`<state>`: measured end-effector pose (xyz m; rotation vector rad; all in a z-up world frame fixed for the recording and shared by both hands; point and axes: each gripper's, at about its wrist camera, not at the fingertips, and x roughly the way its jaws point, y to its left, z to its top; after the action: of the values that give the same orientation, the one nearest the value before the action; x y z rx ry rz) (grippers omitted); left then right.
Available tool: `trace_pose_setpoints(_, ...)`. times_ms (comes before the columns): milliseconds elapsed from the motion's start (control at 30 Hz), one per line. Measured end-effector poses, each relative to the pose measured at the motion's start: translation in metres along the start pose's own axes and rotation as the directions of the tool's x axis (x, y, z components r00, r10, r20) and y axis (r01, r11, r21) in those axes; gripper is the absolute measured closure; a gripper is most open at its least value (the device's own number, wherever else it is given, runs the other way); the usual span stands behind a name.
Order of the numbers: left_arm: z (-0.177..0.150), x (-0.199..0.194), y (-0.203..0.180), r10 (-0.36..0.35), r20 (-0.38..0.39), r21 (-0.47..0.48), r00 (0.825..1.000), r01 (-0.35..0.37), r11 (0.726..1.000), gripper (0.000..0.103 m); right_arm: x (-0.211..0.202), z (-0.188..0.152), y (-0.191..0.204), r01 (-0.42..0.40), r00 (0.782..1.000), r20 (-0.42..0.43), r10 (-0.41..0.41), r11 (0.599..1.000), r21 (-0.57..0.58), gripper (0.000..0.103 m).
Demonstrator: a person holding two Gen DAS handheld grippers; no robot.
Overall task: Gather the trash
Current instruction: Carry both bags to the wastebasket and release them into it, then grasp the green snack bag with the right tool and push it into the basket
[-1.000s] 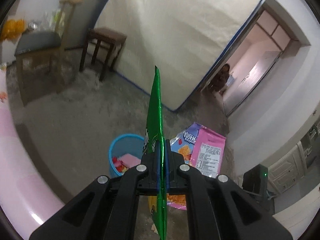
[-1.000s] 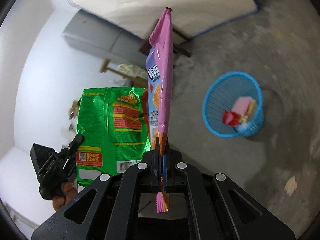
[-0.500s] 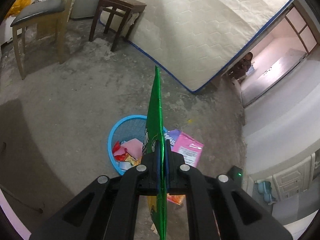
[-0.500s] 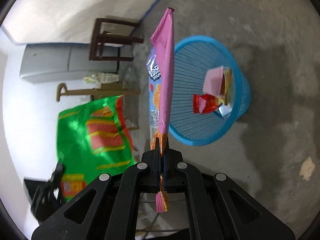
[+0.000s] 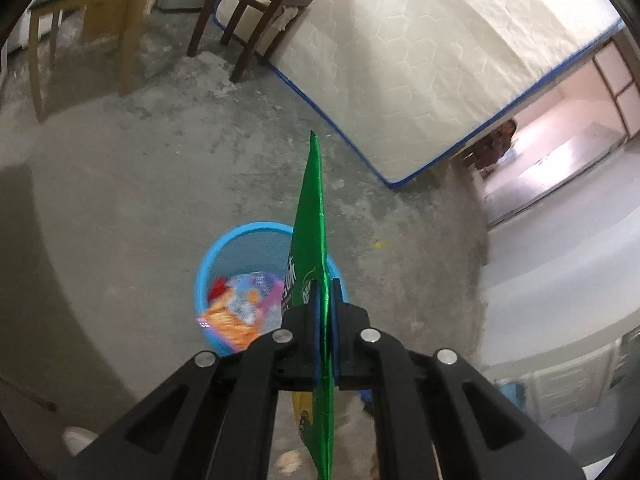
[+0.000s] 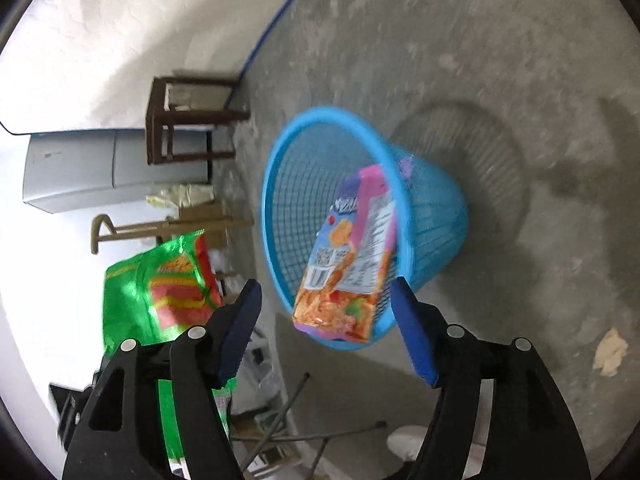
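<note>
My left gripper (image 5: 325, 284) is shut on a green snack bag (image 5: 314, 220), seen edge-on, held above a blue mesh basket (image 5: 208, 268) on the concrete floor. In the right wrist view my right gripper (image 6: 326, 284) is open and empty. A pink and orange snack bag (image 6: 352, 256) hangs free just beyond its fingers, in mid-air at the rim of the blue basket (image 6: 288, 216). The same bag shows blurred inside the basket in the left wrist view (image 5: 240, 312). The green bag also shows at the left of the right wrist view (image 6: 160, 288).
A white mattress (image 5: 420, 60) leans against the wall behind the basket. A dark wooden stool (image 5: 256, 12) and a light wooden chair (image 5: 88, 8) stand at the back left. A grey cabinet (image 6: 100, 164) stands by the wall. Metal rods (image 6: 296, 432) lie below my right gripper.
My right gripper has opened and let go of the pink bag, which now drops toward the basket. Both grippers have moved closer over the basket. The left still grips the green bag.
</note>
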<state>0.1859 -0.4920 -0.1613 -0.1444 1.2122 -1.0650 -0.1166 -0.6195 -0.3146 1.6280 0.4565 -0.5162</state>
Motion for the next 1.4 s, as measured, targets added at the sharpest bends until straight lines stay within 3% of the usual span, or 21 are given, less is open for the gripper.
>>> trace_pose_setpoints(100,0.001,0.027,0.016,-0.017,-0.004,-0.163,1.0,0.017,0.987,0.092,-0.026,-0.003,-0.02,-0.002,1.0,0.027,0.001,1.0,0.023,0.038)
trace_pose_setpoints(167,-0.002,0.05,0.03,0.011,-0.069,-0.255,0.998,-0.029,0.966,0.055,-0.041,-0.008,-0.033,0.0,0.999,0.037,-0.002,0.999,0.038,0.038)
trace_pose_setpoints(200,-0.007,0.059,0.039,0.057,-0.11,-0.286,0.992,-0.087,0.954,0.052,-0.042,-0.01,-0.039,0.002,0.999,0.042,-0.004,0.999,0.043,0.038)
trace_pose_setpoints(267,-0.014,0.062,0.047,0.101,-0.128,-0.306,0.987,-0.136,0.942,0.051,-0.05,-0.012,-0.048,0.003,0.999,0.05,-0.005,0.999,0.048,0.038)
trace_pose_setpoints(333,-0.019,0.056,0.049,0.107,-0.121,-0.312,0.987,-0.14,0.94,0.045,-0.059,-0.018,-0.056,0.015,0.998,0.055,-0.018,0.999,0.045,0.038)
trace_pose_setpoints(500,-0.017,0.012,0.034,0.107,-0.052,-0.297,0.993,-0.117,0.948,0.043,-0.064,-0.03,-0.055,0.082,0.996,0.049,-0.081,0.996,-0.029,0.038)
trace_pose_setpoints(667,-0.009,-0.058,-0.001,0.083,0.046,-0.218,0.995,-0.072,0.973,0.042,-0.061,-0.037,-0.021,0.097,0.994,0.055,-0.09,0.984,-0.15,0.043)
trace_pose_setpoints(767,-0.01,-0.111,-0.022,0.064,0.08,-0.118,0.995,-0.054,0.992,0.039,-0.048,-0.044,0.022,0.123,0.992,0.05,-0.113,0.945,-0.303,0.048)
trace_pose_setpoints(867,-0.021,-0.175,-0.032,0.077,0.138,-0.011,0.987,-0.076,0.997,0.032,-0.02,-0.06,0.076,0.173,0.984,0.049,-0.172,0.852,-0.495,0.05)
trace_pose_setpoints(933,-0.03,-0.216,-0.031,0.088,0.191,0.03,0.978,-0.095,0.995,0.029,0.011,-0.079,0.108,0.223,0.967,0.047,-0.249,0.747,-0.627,0.05)
trace_pose_setpoints(1067,-0.057,-0.297,-0.005,0.142,0.29,0.053,0.946,-0.164,0.985,0.026,0.078,-0.122,0.141,0.312,0.907,0.117,-0.405,0.458,-0.833,0.038)
trace_pose_setpoints(1133,-0.071,-0.335,0.014,0.179,0.324,0.022,0.929,-0.197,0.98,0.025,0.115,-0.134,0.138,0.355,0.856,0.177,-0.486,0.304,-0.884,0.038)
trace_pose_setpoints(1167,-0.078,-0.349,0.022,0.19,0.338,0.006,0.922,-0.204,0.979,0.025,0.135,-0.136,0.131,0.383,0.82,0.211,-0.532,0.237,-0.893,0.039)
trace_pose_setpoints(1267,-0.101,-0.4,0.052,0.251,0.392,-0.067,0.885,-0.245,0.967,0.025,0.172,-0.123,0.11,0.443,0.742,0.258,-0.619,0.164,-0.882,0.056)
trace_pose_setpoints(1300,-0.107,-0.411,0.059,0.268,0.405,-0.085,0.874,-0.256,0.963,0.025,0.187,-0.11,0.1,0.463,0.716,0.244,-0.654,0.183,-0.867,0.063)
trace_pose_setpoints(1367,-0.127,-0.443,0.078,0.336,0.437,-0.148,0.834,-0.302,0.942,0.025,0.201,-0.09,0.087,0.485,0.701,0.207,-0.683,0.243,-0.84,0.068)
trace_pose_setpoints(1400,-0.131,-0.449,0.081,0.356,0.447,-0.168,0.821,-0.314,0.934,0.025,0.207,-0.082,0.083,0.502,0.69,0.209,-0.693,0.251,-0.828,0.071)
